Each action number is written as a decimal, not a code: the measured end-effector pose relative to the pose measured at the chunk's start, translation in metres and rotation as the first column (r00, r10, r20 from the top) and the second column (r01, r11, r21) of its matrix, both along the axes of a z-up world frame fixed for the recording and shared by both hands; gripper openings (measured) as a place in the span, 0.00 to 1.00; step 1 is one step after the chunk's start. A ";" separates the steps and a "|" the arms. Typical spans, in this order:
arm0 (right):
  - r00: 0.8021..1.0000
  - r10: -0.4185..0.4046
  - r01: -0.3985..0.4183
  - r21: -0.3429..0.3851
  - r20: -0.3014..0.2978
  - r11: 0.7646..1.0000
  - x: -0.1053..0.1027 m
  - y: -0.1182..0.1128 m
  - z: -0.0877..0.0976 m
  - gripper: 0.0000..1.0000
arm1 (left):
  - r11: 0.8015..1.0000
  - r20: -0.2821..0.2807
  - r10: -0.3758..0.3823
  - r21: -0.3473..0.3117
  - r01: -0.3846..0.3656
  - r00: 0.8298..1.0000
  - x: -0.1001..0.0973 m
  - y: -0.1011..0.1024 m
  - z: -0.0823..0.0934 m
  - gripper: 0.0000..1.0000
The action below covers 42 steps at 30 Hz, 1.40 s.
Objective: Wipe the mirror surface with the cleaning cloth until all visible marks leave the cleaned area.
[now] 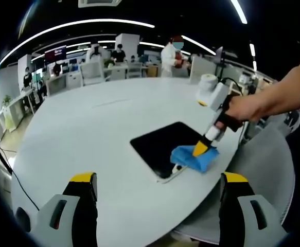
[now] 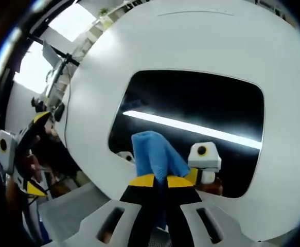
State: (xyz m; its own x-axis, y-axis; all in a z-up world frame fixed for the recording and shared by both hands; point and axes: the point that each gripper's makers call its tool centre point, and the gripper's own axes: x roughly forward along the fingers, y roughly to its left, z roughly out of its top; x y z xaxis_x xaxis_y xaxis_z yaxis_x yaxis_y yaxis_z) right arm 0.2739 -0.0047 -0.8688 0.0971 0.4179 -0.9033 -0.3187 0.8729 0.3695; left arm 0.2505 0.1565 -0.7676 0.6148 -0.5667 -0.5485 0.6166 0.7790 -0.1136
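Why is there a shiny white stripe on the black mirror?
In the right gripper view, the mirror reflects a ceiling light as a bright stripe above the blue cloth; in the left gripper view the mirror looks plain dark, and the fisheye lens bends the ceiling lights.

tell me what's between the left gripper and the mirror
Only bare white table. In the left gripper view, the open left gripper hangs back from the mirror, with nothing on the stretch between; the blue cloth sits on the mirror's near corner.
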 end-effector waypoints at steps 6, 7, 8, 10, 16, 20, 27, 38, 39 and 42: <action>1.000 -0.010 0.010 -0.004 -0.002 1.000 0.002 -0.010 -0.001 0.01 | 1.000 0.000 -0.006 -0.001 0.006 1.000 0.002 -0.004 0.000 1.00; 1.000 -0.011 0.011 -0.004 -0.002 1.000 0.001 -0.011 -0.001 0.01 | 1.000 -0.001 -0.007 -0.002 0.007 1.000 0.002 -0.005 -0.001 1.00; 1.000 -0.013 0.013 -0.003 -0.003 1.000 0.001 -0.012 -0.001 0.01 | 1.000 0.000 -0.010 -0.001 0.010 1.000 0.002 -0.007 -0.001 1.00; 1.000 -0.016 0.016 -0.002 -0.005 1.000 0.002 -0.013 -0.001 0.01 | 1.000 -0.002 -0.012 -0.003 0.012 1.000 0.003 -0.008 -0.002 1.00; 1.000 -0.015 0.015 -0.001 -0.010 1.000 0.003 -0.013 -0.001 0.01 | 1.000 0.004 -0.012 -0.002 0.012 1.000 0.007 -0.012 -0.002 1.00; 1.000 -0.001 0.001 -0.004 -0.008 1.000 0.006 -0.011 -0.001 0.01 | 1.000 0.009 -0.008 0.000 0.008 1.000 0.011 -0.011 -0.002 1.00; 1.000 -0.009 0.009 0.004 -0.028 1.000 0.012 -0.011 -0.003 0.01 | 1.000 -0.003 -0.016 -0.005 0.016 1.000 0.013 -0.013 -0.004 1.00; 0.999 -0.021 0.021 -0.006 -0.024 1.000 0.028 -0.011 -0.002 0.01 | 1.000 -0.001 -0.008 -0.002 0.008 1.000 0.020 -0.007 -0.003 1.00; 1.000 -0.020 0.020 -0.006 -0.023 1.000 0.029 -0.011 -0.002 0.01 | 1.000 -0.002 -0.008 -0.001 0.008 1.000 0.021 -0.005 -0.003 1.00; 1.000 -0.023 0.023 -0.009 -0.018 1.000 0.035 -0.012 -0.002 0.01 | 1.000 -0.005 -0.002 -0.004 0.002 1.000 0.022 -0.002 -0.003 1.00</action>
